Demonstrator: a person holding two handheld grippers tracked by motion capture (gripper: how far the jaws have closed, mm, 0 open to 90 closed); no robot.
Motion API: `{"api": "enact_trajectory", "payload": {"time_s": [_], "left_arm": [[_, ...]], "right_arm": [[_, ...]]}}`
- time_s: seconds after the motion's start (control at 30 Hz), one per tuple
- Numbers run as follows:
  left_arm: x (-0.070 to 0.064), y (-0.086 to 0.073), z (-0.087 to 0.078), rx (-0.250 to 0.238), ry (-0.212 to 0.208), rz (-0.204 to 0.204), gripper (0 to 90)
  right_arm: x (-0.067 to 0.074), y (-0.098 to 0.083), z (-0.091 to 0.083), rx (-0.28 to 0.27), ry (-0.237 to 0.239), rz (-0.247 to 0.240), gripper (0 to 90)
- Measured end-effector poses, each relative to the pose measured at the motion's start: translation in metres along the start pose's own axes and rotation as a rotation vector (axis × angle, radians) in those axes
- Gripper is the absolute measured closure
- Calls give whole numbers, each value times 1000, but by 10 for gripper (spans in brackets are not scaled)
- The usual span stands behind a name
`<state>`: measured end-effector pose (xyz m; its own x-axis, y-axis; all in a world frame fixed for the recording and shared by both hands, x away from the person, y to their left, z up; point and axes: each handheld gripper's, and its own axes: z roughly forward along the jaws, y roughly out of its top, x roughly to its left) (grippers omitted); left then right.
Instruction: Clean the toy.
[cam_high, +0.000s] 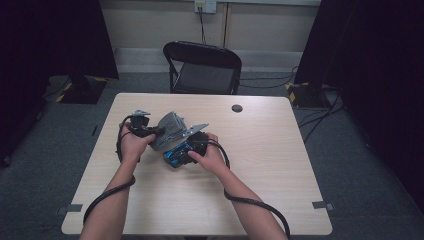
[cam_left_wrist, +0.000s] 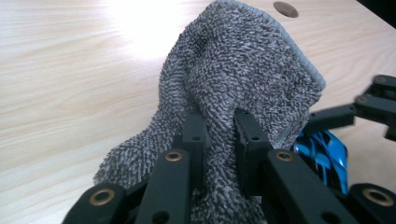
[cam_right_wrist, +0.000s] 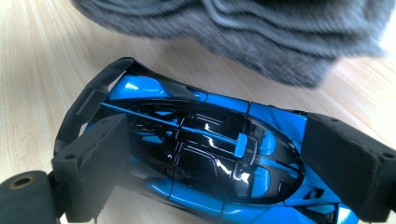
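Left tool (cam_left_wrist: 219, 135): clenched on a fold of the grey towel (cam_left_wrist: 243, 70), its two black jaws pinching the terry cloth between them; in the high view it sits left of centre on the tabletop, in the person's left hand (cam_high: 131, 142).
Right tool (cam_right_wrist: 219, 163): grasping the toy car (cam_right_wrist: 201, 154), one black pad against each side of the body; in the high view it is just right of the towel, in the person's right hand (cam_high: 210, 156).
Grey towel: bunched and lifted into a peak above the tabletop (cam_high: 270, 150), its lower edge hanging just over the car.
Toy car: glossy blue and black, with a dark rear wing, lying close to the wood under the towel's edge, near the middle of the tabletop and towards the person.
Tabletop: pale wood, with a small round dark disc (cam_high: 237, 108) near its far edge, well apart from both tools.
Behind: a black folding chair (cam_high: 204, 67) stands past the far edge of the tabletop.
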<state>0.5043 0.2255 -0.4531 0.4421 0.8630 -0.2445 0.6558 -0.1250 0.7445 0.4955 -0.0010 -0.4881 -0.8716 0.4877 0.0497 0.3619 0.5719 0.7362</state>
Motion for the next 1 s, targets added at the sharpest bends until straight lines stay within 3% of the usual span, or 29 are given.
{"api": "enact_trajectory", "payload": {"time_s": [0.2, 0.33, 0.63, 0.93, 1.0], "left_arm": [[-3, -7, 22, 19, 33, -30, 769], [-5, -9, 31, 16, 49, -3, 730], [-8, -13, 44, 55, 26, 67, 545], [-12, -9, 55, 83, 16, 104, 562], [-14, -9, 59, 72, 13, 91, 560]], "right_arm": [[0, -1, 0, -8, 3, 1, 77], [0, -1, 0, -4, 0, 1, 77], [0, -1, 0, -11, 1, 1, 77], [0, -1, 0, -10, 1, 1, 77], [-1, -2, 0, -13, 1, 0, 77]]}}
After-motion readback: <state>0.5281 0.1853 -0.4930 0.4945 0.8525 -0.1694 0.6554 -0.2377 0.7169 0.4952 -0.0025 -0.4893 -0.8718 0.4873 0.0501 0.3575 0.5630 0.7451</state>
